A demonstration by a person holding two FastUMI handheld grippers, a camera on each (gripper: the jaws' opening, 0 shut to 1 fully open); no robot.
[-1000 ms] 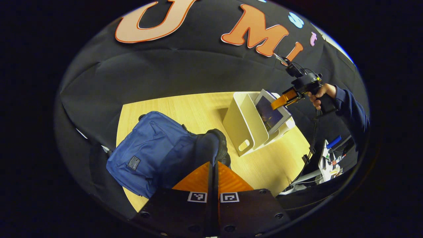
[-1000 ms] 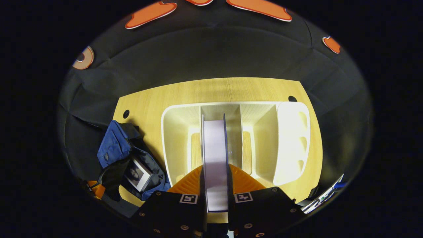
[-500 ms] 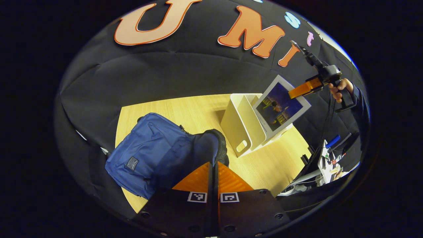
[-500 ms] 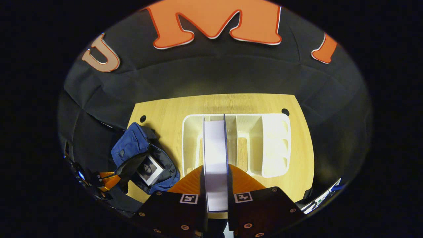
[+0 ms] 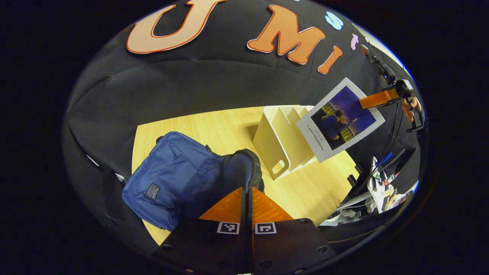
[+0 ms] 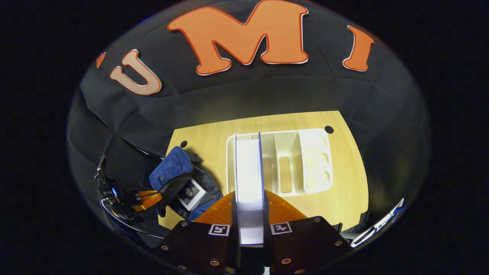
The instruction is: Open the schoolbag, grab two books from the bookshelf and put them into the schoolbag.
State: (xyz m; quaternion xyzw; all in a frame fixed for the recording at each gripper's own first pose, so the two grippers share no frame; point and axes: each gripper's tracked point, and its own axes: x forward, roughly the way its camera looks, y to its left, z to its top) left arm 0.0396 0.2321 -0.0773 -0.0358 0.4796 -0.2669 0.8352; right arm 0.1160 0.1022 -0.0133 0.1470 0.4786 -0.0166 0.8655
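**Second book held above the bookshelf; schoolbag flap pinched open**

Right hand-held gripper [image 6: 248, 214]: in the right gripper view both fingers press on the flat sides of a thin white-covered book [image 6: 248, 183], seen edge-on with its white page block facing the camera. In the left gripper view the same hand-held gripper [image 5: 372, 101] grips the upper corner of that book [image 5: 340, 120], whose cover shows a dark blue picture inside a white border. The book hangs tilted in the air, above the right end of the bookshelf and apart from it. A hand [image 5: 410, 107] holds the grip.

Bookshelf: a cream plastic desktop bookshelf [image 6: 305, 160] with upright dividers stands on the light wooden tabletop [image 6: 344, 191]. The compartments visible from above hold no books.

Left hand-held gripper [image 5: 247, 208]: the fingers are pressed together with no visible gap, at the dark edge of the flap of the blue fabric schoolbag [image 5: 172, 179]. In the right gripper view this hand-held gripper [image 6: 151, 196] holds the dark flap raised. Whether both fingers bear on the fabric cannot be told with certainty from either view, though the flap runs into the closed tips.

Schoolbag: it lies on the tabletop to the left of the bookshelf, near it but apart. Its mouth is open, and a first book [image 6: 190, 194] with a white border and a grey portrait picture lies inside the opening.

Beyond the right edge of the tabletop, cables and small cluttered items [image 5: 382, 187] are visible.
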